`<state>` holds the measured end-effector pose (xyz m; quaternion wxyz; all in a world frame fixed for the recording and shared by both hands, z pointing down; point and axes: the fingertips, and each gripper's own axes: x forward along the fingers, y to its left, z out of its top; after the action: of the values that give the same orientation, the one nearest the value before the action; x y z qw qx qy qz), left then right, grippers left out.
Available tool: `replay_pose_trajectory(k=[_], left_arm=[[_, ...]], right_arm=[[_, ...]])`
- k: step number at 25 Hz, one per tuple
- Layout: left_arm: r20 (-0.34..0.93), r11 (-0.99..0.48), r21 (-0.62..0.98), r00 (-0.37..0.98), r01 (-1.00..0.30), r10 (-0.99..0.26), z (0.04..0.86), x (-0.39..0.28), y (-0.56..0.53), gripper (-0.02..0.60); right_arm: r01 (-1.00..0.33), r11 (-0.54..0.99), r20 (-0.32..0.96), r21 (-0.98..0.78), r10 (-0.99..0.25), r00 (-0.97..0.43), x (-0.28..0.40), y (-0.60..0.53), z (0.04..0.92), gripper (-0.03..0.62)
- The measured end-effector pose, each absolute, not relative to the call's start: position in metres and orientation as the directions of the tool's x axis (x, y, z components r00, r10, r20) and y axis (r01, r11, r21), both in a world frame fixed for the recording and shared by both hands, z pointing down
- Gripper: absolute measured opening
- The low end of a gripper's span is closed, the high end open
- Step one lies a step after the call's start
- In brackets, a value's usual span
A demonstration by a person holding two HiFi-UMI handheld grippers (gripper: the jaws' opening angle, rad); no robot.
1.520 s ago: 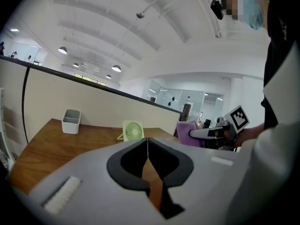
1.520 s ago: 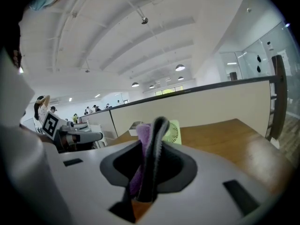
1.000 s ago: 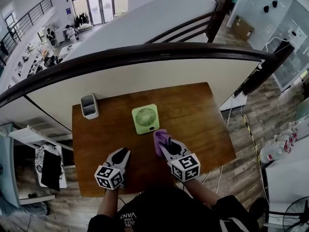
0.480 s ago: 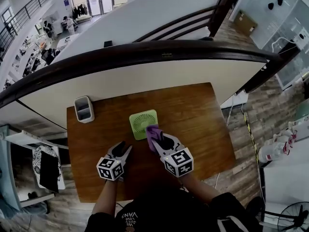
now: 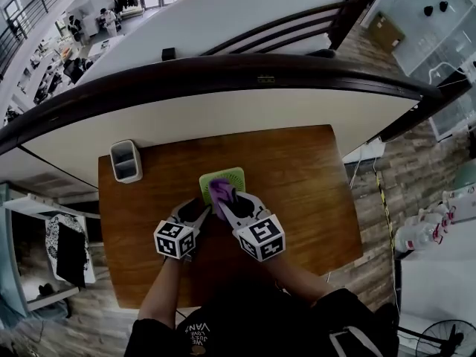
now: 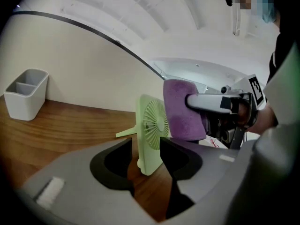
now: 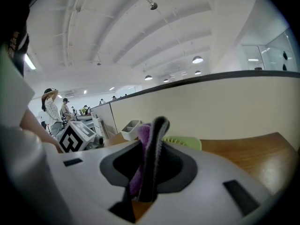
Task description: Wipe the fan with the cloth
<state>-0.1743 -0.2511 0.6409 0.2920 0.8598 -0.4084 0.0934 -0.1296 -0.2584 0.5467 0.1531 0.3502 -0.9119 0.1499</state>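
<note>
While the right gripper (image 5: 224, 201) clenches the cloth (image 5: 219, 190) at the fan (image 5: 232, 175),
the left gripper (image 5: 199, 213) tilts down, its jaws just opening, released, with the fan's edge between them.

Green fan (image 6: 152, 122) upright (purple cloth (image 6: 180, 109) by grille).

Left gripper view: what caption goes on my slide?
Left gripper, jaws just opened, lines up the upright green fan between them while the right gripper holds a purple cloth by its front.
</note>
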Motion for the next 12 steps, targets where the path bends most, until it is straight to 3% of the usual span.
replay_pose_trajectory(k=[6,10,12], left_arm=[[0.441,-0.509,0.398,0.646,-0.763,-0.624,0.651,-0.169,-0.263,0.166],[0.456,-0.524,0.386,0.651,-0.759,-0.607,0.655,-0.168,-0.260,0.103],[0.454,-0.525,0.392,0.655,-0.756,-0.604,0.655,-0.167,-0.259,0.101]], right_arm=[[-0.633,0.767,0.379,-0.104,-0.557,-0.739,-0.157,-0.269,0.551,0.092],[-0.616,0.782,0.396,-0.089,-0.540,-0.743,-0.164,-0.273,0.565,0.092],[-0.617,0.783,0.399,-0.082,-0.541,-0.740,-0.164,-0.275,0.567,0.093]])
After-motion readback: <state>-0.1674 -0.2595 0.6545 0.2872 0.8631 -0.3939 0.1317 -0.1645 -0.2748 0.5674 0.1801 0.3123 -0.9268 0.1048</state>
